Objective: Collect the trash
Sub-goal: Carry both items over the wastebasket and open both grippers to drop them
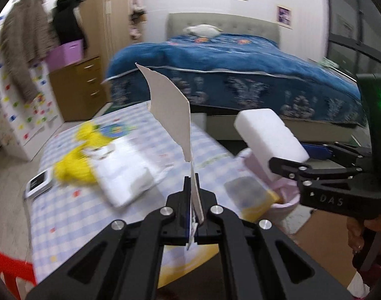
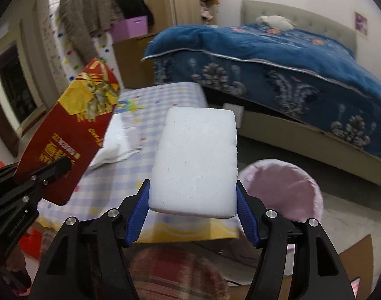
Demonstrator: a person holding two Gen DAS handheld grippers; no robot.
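Observation:
My left gripper (image 1: 194, 195) is shut on a torn piece of card packaging (image 1: 170, 115) that stands upright, its white back facing this camera. The right wrist view shows its printed red and yellow face (image 2: 73, 130) at the left, with the left gripper (image 2: 53, 172) clamped on its lower end. My right gripper (image 2: 193, 190) is shut on a white foam block (image 2: 198, 157), its blue pads (image 2: 140, 215) pressing both long sides. From the left wrist the same foam block (image 1: 268, 137) hangs at the right above a pink bin (image 1: 286, 198). That pink bin (image 2: 283, 187) sits just right of the block.
A table with a blue checked cloth (image 1: 73, 215) carries a white plastic bag (image 1: 125, 175), yellow crumpled items (image 1: 73, 165) and a phone (image 1: 38, 183). A bed with a blue cover (image 2: 278, 57) stands behind. A red stool (image 1: 8, 267) sits lower left, and flat cardboard (image 1: 320, 247) lies on the floor.

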